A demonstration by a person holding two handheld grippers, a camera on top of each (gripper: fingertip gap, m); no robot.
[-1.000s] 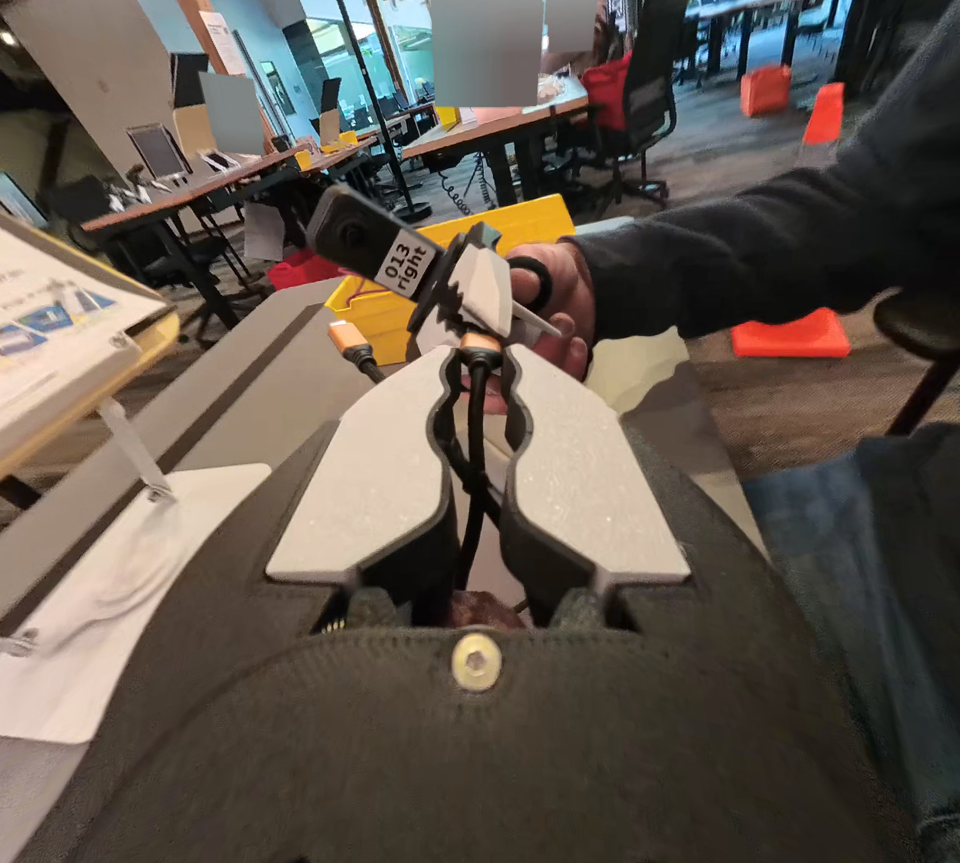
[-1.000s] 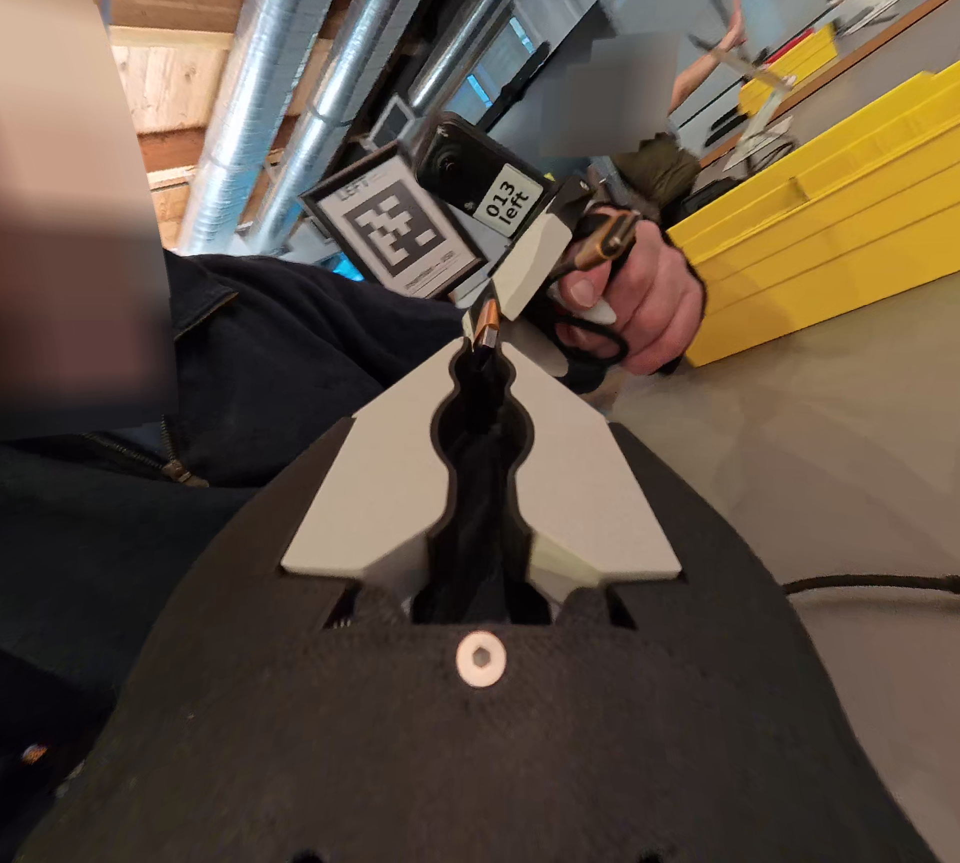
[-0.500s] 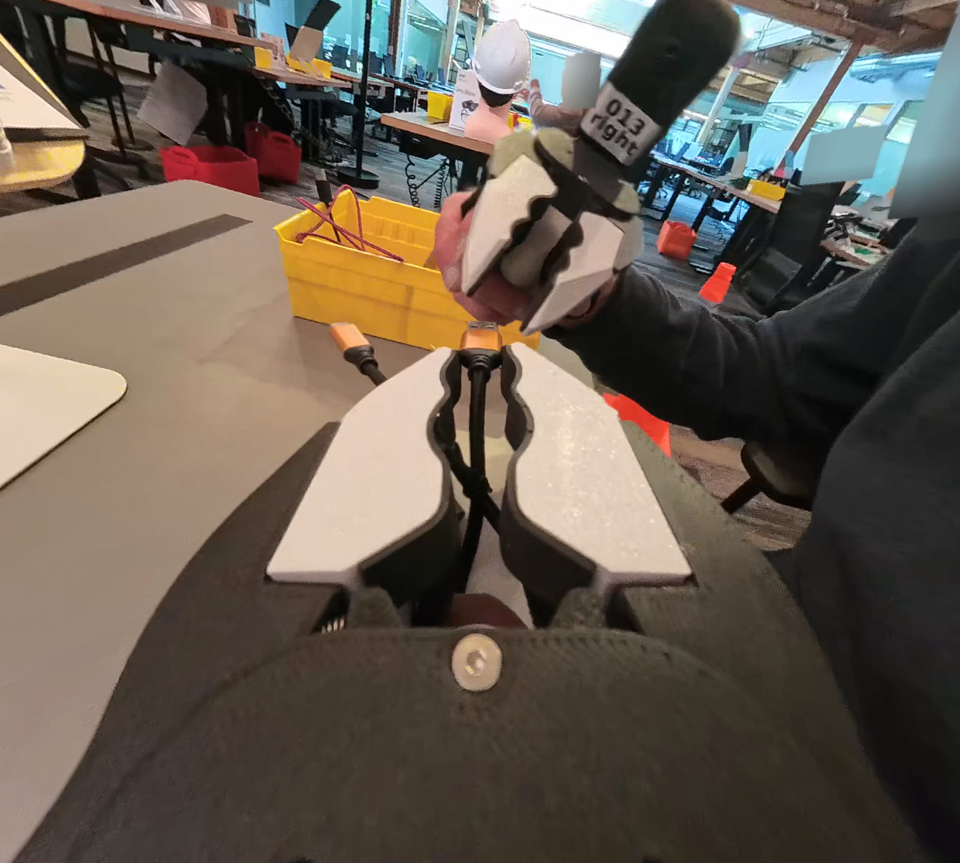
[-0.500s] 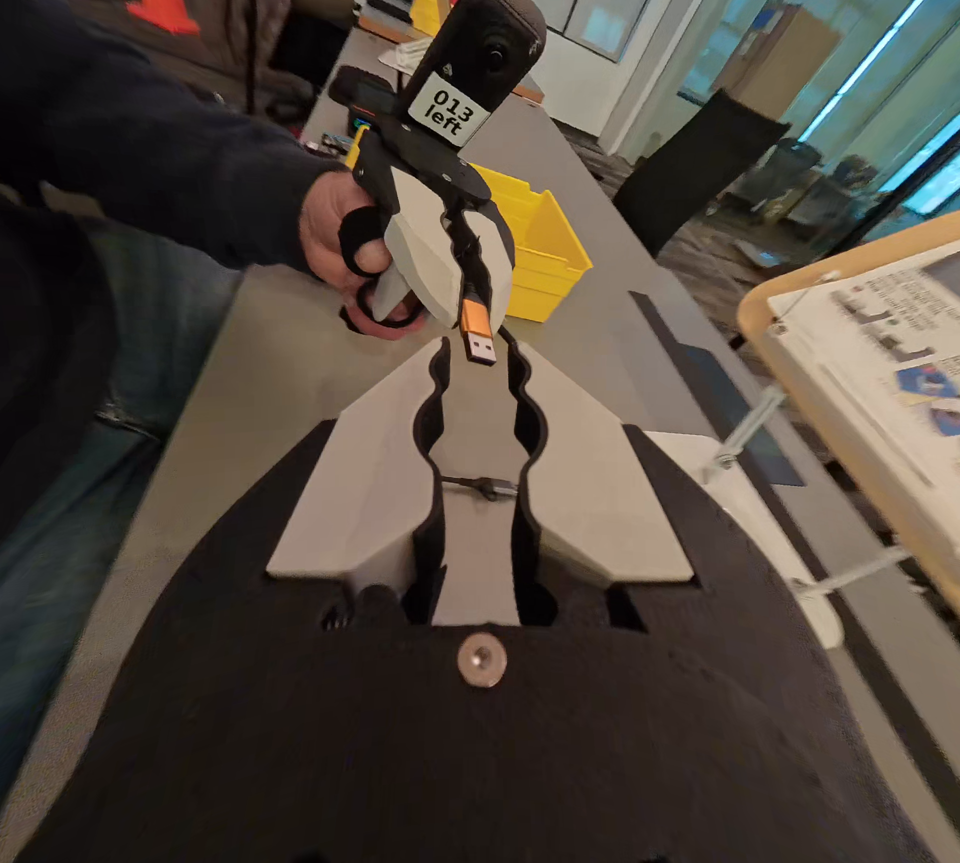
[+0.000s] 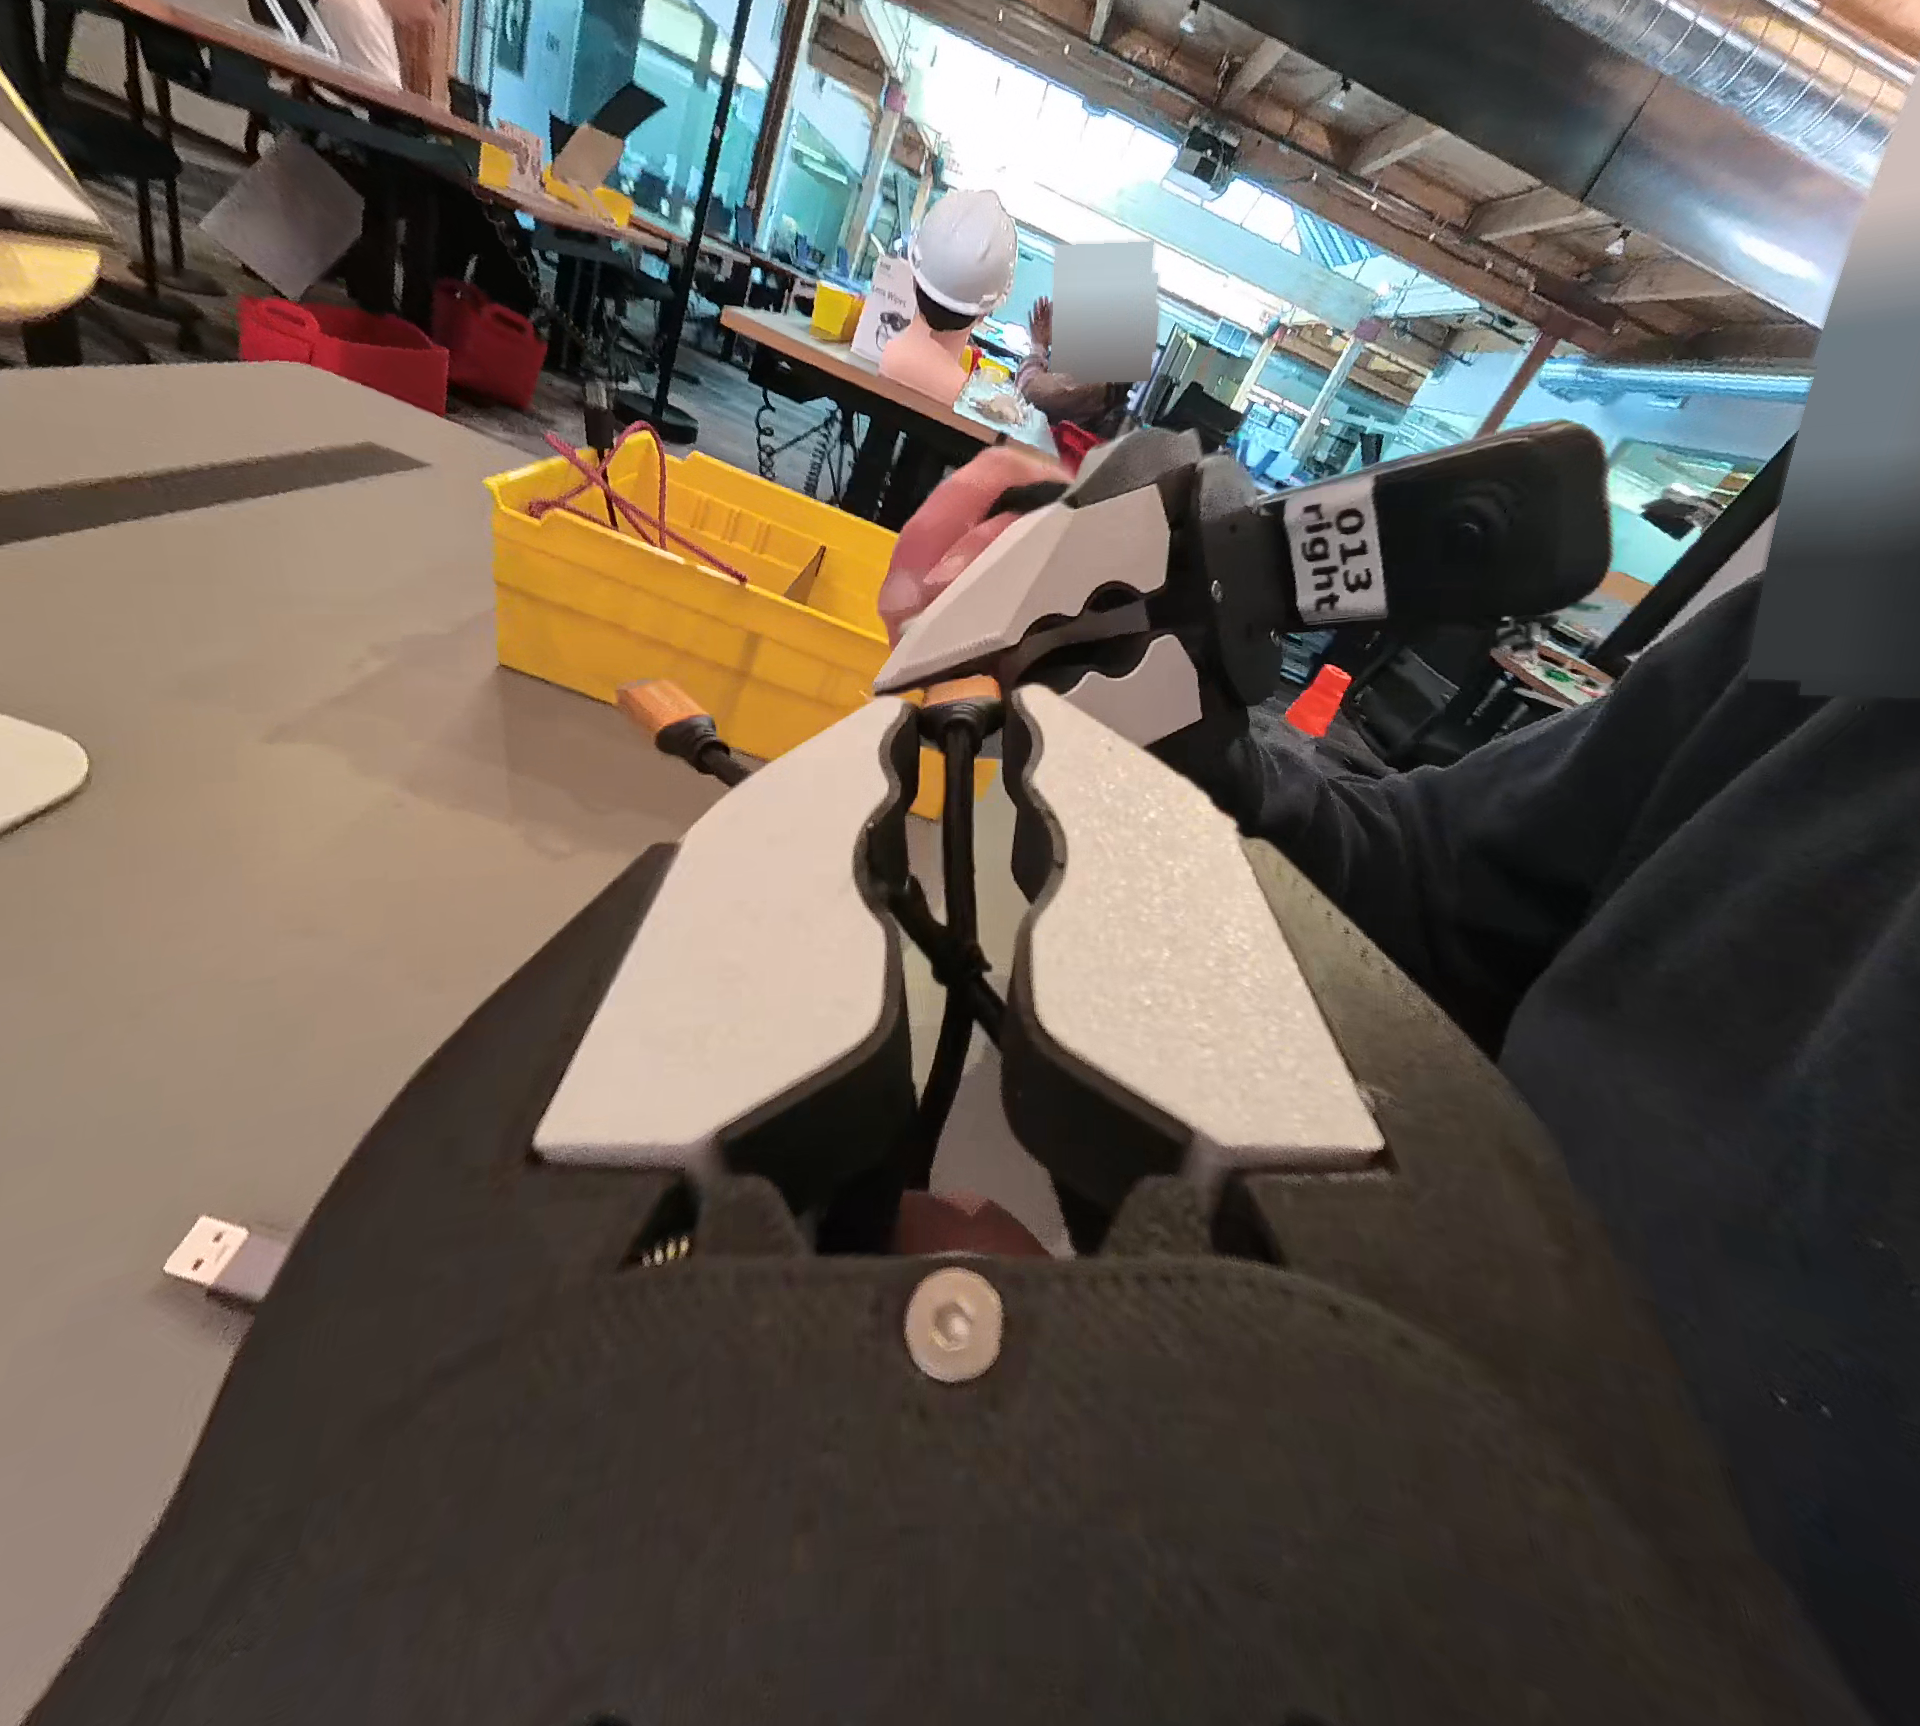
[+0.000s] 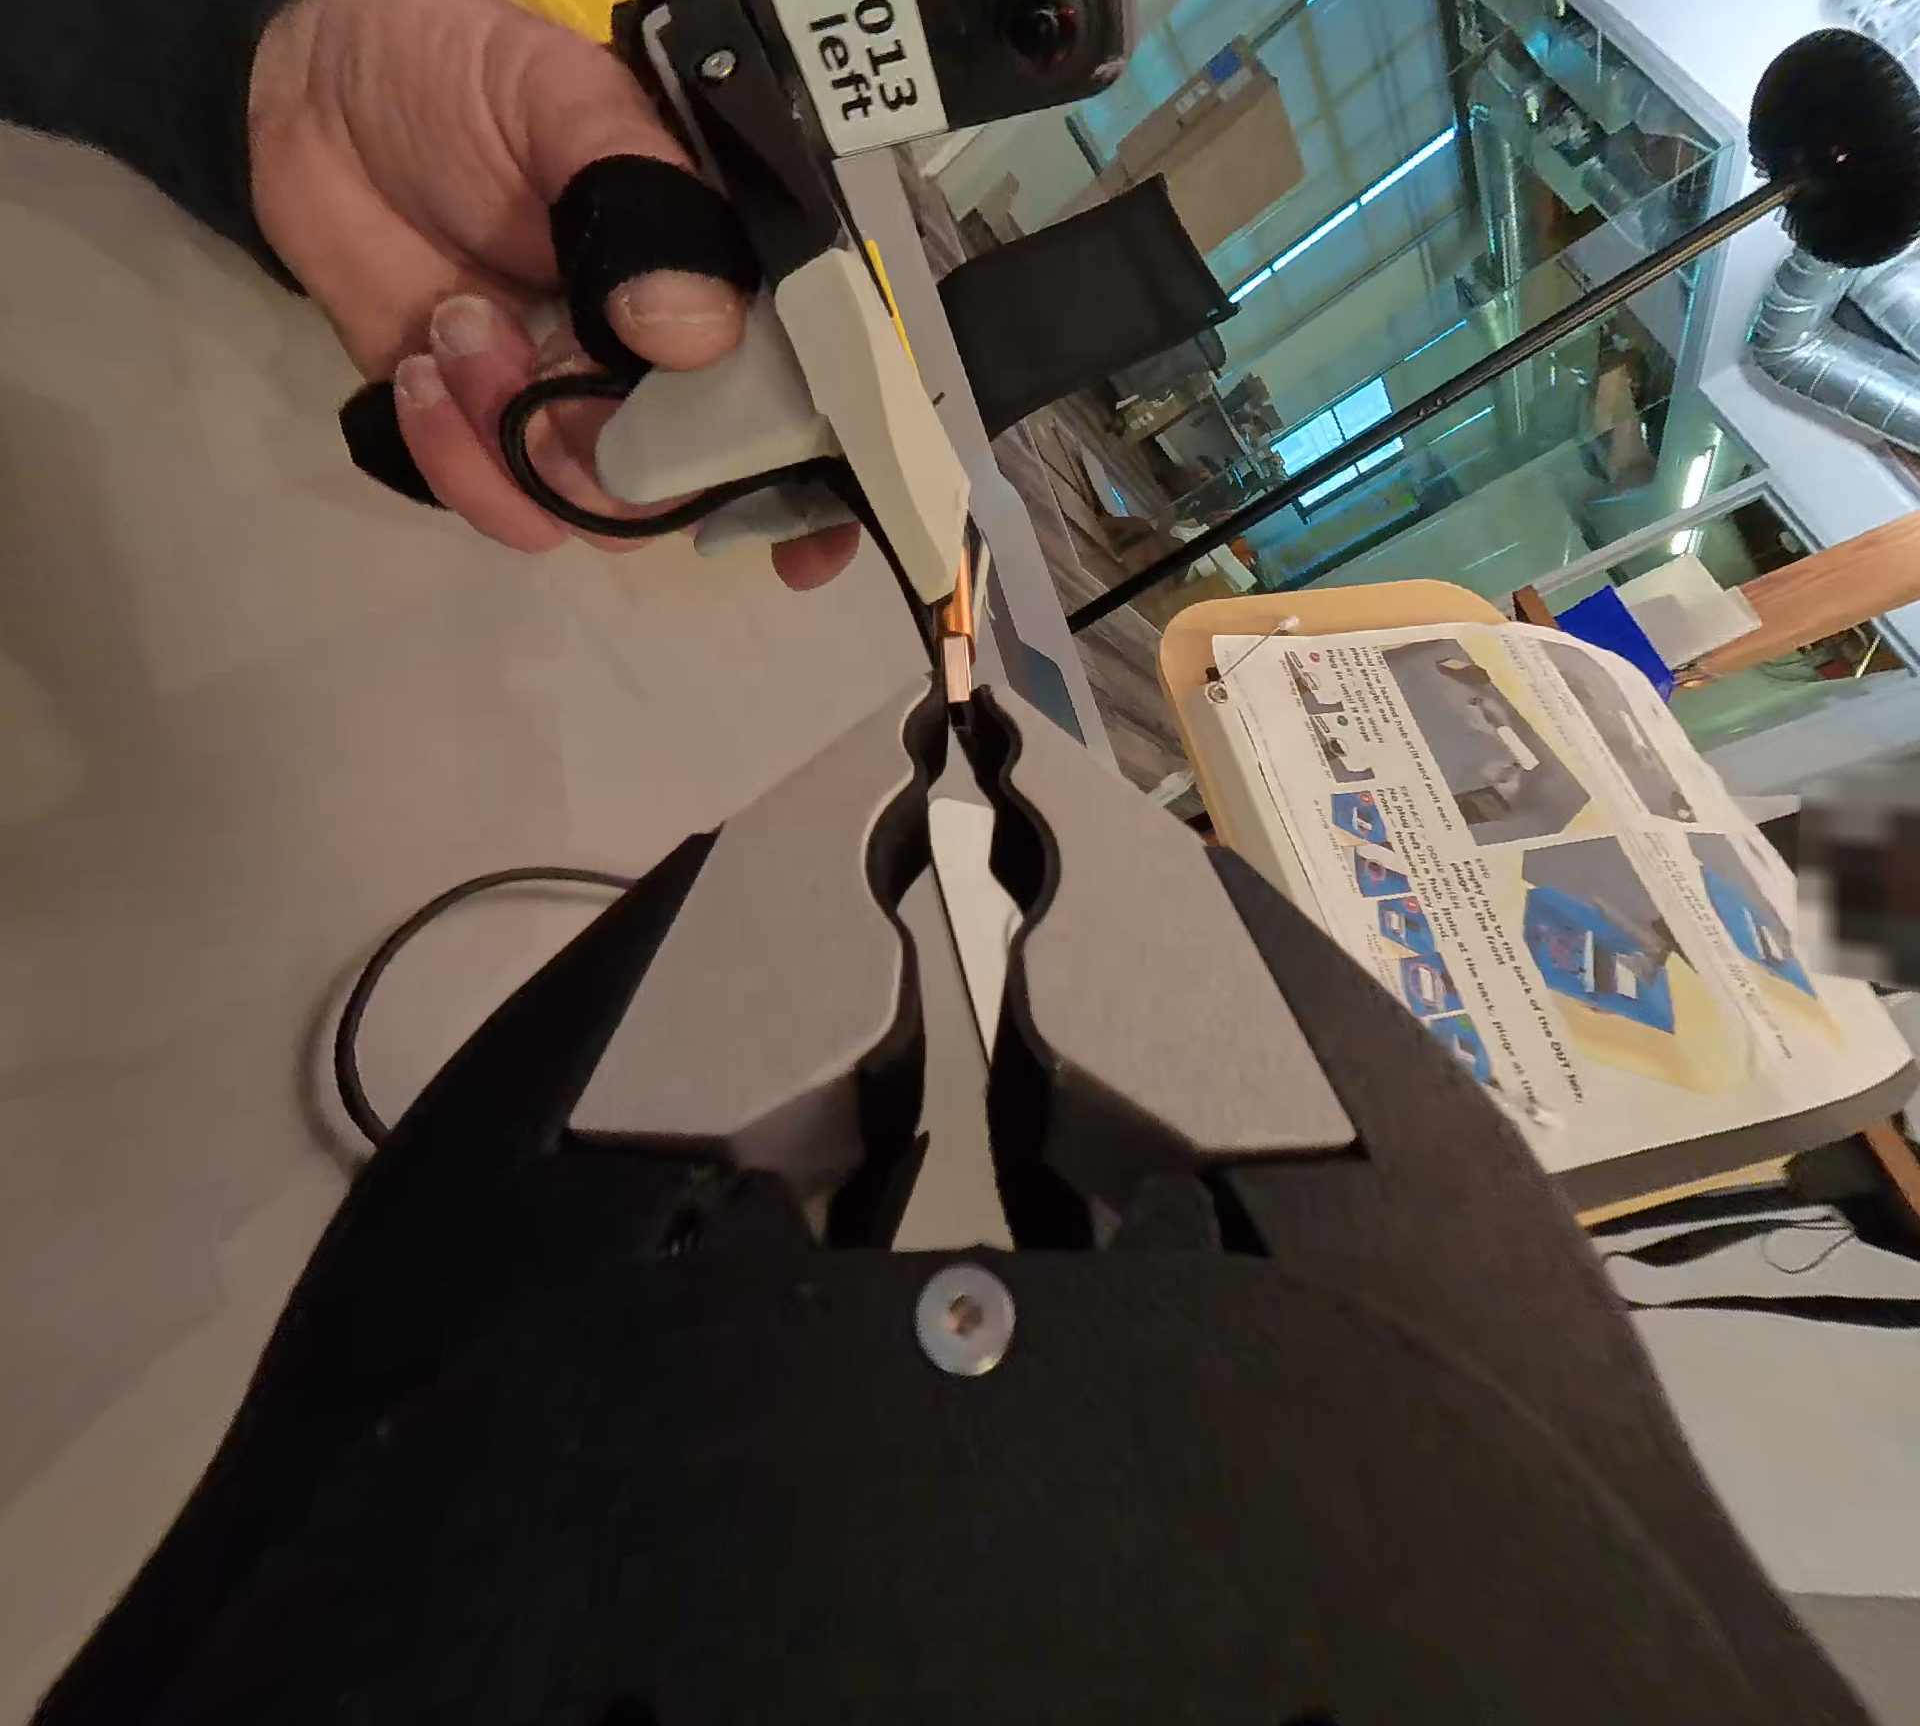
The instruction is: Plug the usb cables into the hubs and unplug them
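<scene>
My left gripper [image 5: 961, 710] is shut on a black cable just behind its orange USB plug [image 5: 961, 692], which sticks out past the fingertips. In the right wrist view the plug [image 6: 956, 632] hangs from the left gripper [image 6: 940, 580], seen edge-on. My right gripper [image 6: 956, 715] is closed down on the plug's metal end. It also shows in the left wrist view [image 5: 940, 684], meeting the plug from the right. A second orange plug [image 5: 660, 705] and a grey USB plug [image 5: 213, 1255] lie on the grey table [image 5: 260, 845]. No hub is in view.
A yellow bin [image 5: 675, 606] holding a red cord stands behind the plugs. A white pad [image 5: 31, 772] lies at the left edge. A black cable loop [image 6: 358, 1022] lies on the table. An instruction sheet on a wooden board [image 6: 1507, 845] stands to the right. Left and right tips are no more than a few centimetres apart.
Half a second ago my right gripper was open and just short of the plug. Now it has turned and its fingertips have closed on the plug's metal end. My left gripper kept its hold.
</scene>
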